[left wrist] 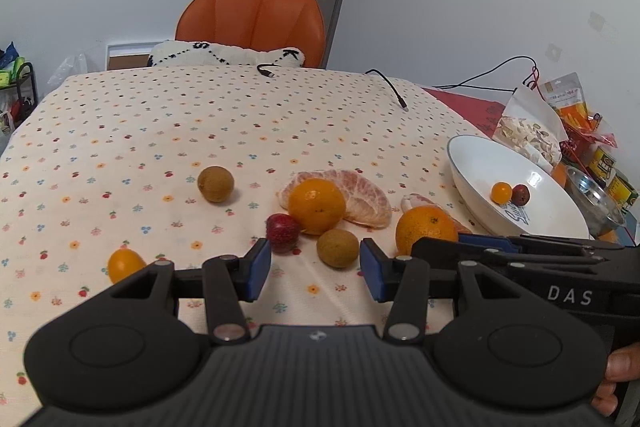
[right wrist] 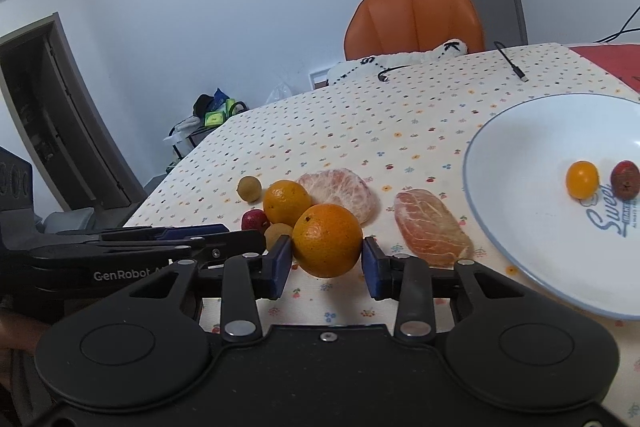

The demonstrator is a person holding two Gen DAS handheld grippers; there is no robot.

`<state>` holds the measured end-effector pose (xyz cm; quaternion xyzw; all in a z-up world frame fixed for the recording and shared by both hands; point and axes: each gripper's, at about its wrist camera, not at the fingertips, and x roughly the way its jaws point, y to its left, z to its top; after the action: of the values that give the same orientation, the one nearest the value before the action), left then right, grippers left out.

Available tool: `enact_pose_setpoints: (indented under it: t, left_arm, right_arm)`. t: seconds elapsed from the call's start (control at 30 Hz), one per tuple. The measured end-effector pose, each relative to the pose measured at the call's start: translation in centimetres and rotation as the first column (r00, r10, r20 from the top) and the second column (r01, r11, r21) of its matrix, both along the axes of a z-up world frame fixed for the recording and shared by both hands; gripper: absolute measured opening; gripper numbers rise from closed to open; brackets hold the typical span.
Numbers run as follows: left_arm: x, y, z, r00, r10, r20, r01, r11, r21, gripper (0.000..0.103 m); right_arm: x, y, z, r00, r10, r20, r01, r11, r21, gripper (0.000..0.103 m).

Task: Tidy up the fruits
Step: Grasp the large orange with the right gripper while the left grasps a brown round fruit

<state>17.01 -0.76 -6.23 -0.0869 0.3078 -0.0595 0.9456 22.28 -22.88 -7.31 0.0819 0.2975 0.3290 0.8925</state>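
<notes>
White bowl (right wrist: 520,267) at the table's right edge holds two fruits so far: a small orange kumquat (right wrist: 582,179) and a dark red berry-like fruit (right wrist: 625,179), side by side near its middle. Judging from that, the task is early; most fruit is still loose on the flowered tablecloth (left wrist: 200,115).

Left to move, mid-table toward the near edge:
- two oranges: near orange (right wrist: 327,239), far orange (right wrist: 286,202)
- two peeled pomelo pieces: one (right wrist: 344,193) behind the oranges, one (right wrist: 430,227) just beside the bowl's left rim
- red fruit (left wrist: 282,233)
- two brown longan-like fruits: one (left wrist: 337,247) near the red fruit, one (left wrist: 215,183) farther toward the left edge
- a second kumquat (left wrist: 125,265) near the left gripper's left finger

Right gripper (right wrist: 326,259): low over the near edge, pointed at the bowl side, jaws around the near orange at its widest. Left pad looks to be touching the peel, right pad just beside it. Can't tell whether it's clamped or whether the orange is off the cloth.

Left gripper (left wrist: 316,267): jaws wide apart, holding nothing, hovering level over the near edge. The nearer brown fruit sits just beyond the gap, the red fruit off the left fingertip. Its body lies just beside the right gripper.

Part of a hand (left wrist: 616,379) shows at the handle, near right corner of the left wrist view.
</notes>
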Motion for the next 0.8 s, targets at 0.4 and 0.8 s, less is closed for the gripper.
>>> enact_pose_setpoints:
  t: [0.4, 0.8]
  left_arm:
    - [1.0, -1.7, -0.6, 1.0, -0.025, -0.008, 0.025, 1.0, 0.005, 0.048]
    - [1.8, -2.2, -1.0, 1.0, -0.005, -0.017, 0.005, 1.0, -0.014, 0.024]
  right_arm:
    - [-0.6, -2.0, 0.7, 0.999, -0.036, 0.013, 0.036, 0.999, 0.013, 0.035]
    - [-1.5, -3.7, 1.9, 0.997, -0.066, 0.032, 0.064, 0.997, 0.042, 0.035]
